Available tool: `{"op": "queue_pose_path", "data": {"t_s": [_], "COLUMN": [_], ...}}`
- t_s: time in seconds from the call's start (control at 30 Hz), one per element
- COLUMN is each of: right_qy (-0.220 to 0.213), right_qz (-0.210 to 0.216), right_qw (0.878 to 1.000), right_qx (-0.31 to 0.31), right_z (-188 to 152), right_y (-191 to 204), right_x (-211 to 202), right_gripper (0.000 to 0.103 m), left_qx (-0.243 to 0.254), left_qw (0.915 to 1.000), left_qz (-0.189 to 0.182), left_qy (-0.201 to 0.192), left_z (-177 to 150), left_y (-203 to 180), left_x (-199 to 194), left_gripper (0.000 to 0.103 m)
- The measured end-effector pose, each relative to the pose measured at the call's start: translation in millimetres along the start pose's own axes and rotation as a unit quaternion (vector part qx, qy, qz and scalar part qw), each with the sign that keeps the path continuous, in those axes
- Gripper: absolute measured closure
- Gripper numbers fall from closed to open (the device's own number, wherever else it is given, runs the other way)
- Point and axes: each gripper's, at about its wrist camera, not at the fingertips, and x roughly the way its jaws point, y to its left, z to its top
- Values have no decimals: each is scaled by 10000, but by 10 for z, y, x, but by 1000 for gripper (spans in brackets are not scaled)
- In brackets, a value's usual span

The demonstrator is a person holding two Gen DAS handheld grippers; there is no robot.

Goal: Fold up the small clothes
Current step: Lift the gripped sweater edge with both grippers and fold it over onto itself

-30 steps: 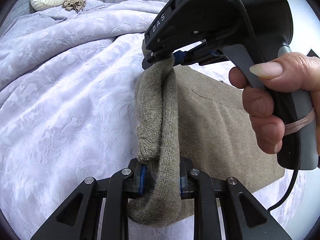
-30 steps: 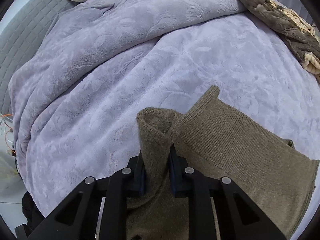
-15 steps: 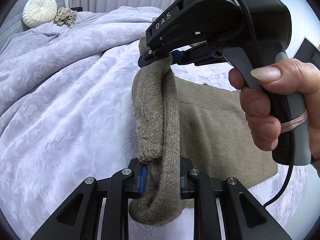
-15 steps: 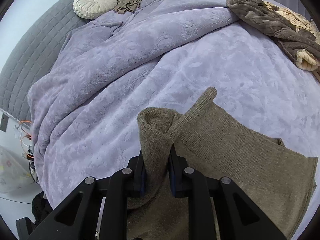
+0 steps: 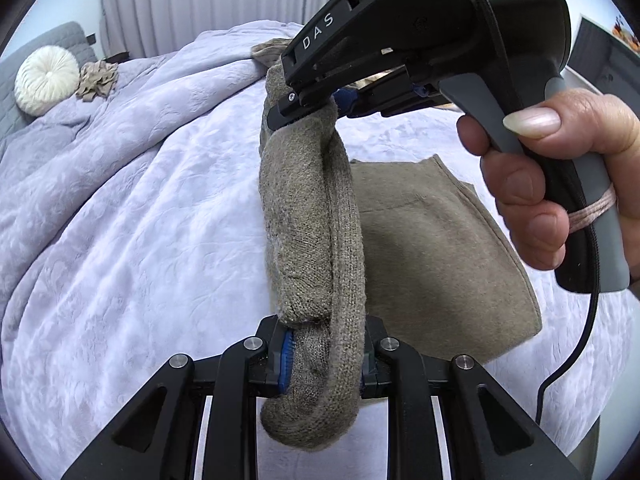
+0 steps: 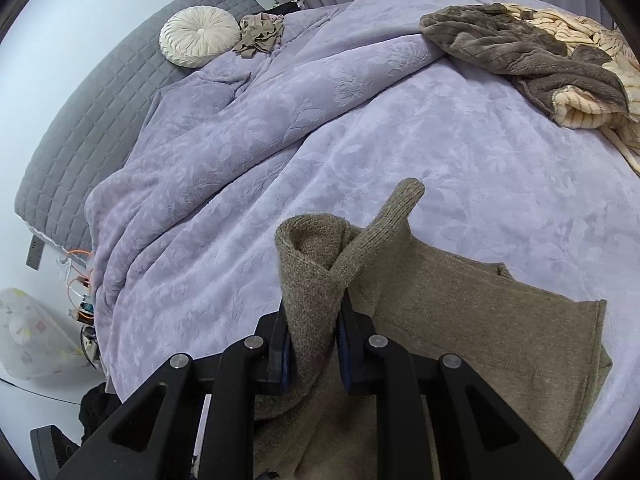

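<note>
Knitted olive wool, soft and limp, makes up the garment [image 5: 432, 240]; it looks light and will sag wherever unsupported. At far left a round cushion [image 5: 46, 80] rests at the head of the bed [image 5: 140, 200]. The left gripper [image 5: 324, 360] has its jaws clamped on a bunched edge of the knit. To its right, the right gripper [image 5: 308, 108], held in a hand [image 5: 560, 176], has its jaws clamped on the same edge further along. That edge hangs lifted between them, the rest trailing on the bedspread. Hems and corners give the best hold.
</note>
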Motion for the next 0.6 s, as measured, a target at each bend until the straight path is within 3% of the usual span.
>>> {"op": "queue_pose_path", "data": {"t_s": [0.37,0.6], "right_qy": [-170,-284], "right_qz": [207,340], "right_qw": [9996,9989], "right_qx": [30,138], "right_z": [-218,-331], "right_y": [-508,-728], "right_x": [-317,-421], "right_gripper": [83,84], "left_qx": [409,612], "left_qw": [9986,9968], "left_qz": [156,349], "left_qy": [292,388], "left_z": [108,179], "left_y": [-547,-695], "left_x": [166,318], "left_gripper": [79,79]}}
